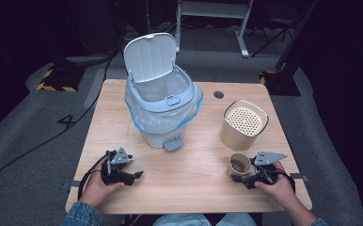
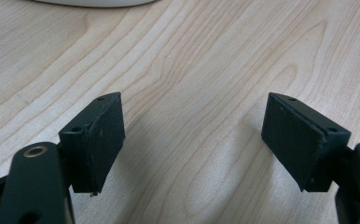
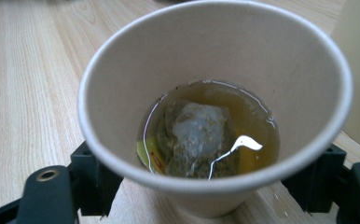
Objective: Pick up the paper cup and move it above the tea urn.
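Observation:
A paper cup (image 1: 240, 165) stands near the table's front right edge. It holds brownish tea with a tea bag (image 3: 197, 135) and its string sunk in it. My right gripper (image 1: 240, 171) reaches it from the right, and its jaws stand on either side of the cup's (image 3: 122, 70) lower wall. I see no squeeze on the wall. My left gripper (image 1: 135, 175) rests at the front left in a hand. Its jaws (image 2: 194, 140) are spread wide over bare wood, with nothing between the pads.
A light blue pedal bin (image 1: 163, 108) with a clear liner and its lid (image 1: 149, 56) raised stands at the table's (image 1: 193, 188) middle back. A beige canister (image 1: 244, 123) with a perforated top stands just behind the cup. A small round hole (image 1: 218, 94) lies near the far edge.

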A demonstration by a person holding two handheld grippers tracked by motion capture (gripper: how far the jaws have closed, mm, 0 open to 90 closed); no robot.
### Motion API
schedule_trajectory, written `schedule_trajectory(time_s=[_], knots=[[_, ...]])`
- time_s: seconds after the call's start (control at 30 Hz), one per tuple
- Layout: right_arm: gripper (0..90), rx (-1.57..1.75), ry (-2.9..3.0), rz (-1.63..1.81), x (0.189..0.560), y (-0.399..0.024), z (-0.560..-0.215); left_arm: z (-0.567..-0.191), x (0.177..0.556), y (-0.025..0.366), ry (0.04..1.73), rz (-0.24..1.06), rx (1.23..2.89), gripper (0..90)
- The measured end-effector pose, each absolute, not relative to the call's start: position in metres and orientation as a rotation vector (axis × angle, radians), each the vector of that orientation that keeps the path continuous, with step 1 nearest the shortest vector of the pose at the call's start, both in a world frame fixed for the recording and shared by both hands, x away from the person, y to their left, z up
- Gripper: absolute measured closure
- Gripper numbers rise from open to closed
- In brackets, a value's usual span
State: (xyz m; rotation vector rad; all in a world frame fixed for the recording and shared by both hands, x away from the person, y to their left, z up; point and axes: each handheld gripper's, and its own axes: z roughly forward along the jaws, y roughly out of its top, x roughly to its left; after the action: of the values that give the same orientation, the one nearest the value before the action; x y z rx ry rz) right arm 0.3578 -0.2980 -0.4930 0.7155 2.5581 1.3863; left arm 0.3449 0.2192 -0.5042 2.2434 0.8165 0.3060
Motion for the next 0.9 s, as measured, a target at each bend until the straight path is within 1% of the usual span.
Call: schedule_trajectory(time_s=[0.33, 0.47, 0.7, 0.9], knots=[[28.3, 0.717, 2.540, 1.413, 0.360, -0.298, -0.494, -0.504, 0.344, 0.219, 0.831, 0.308, 2.239, 21.3], [29.6, 0.711, 2.535, 1.415, 0.360, -0.298, -0.494, -0.504, 0.344, 0.217, 0.824, 0.304, 2.253, 15.7], [30.3, 0.711, 2.541, 1.404, 0.360, -0.300, -0.491, -0.504, 0.342, 0.217, 0.842, 0.310, 2.247, 15.5], [30.5, 0.721, 2.532, 1.401, 0.360, -0.307, -0.481, -0.504, 0.342, 0.217, 0.844, 0.311, 2.247, 15.5]])
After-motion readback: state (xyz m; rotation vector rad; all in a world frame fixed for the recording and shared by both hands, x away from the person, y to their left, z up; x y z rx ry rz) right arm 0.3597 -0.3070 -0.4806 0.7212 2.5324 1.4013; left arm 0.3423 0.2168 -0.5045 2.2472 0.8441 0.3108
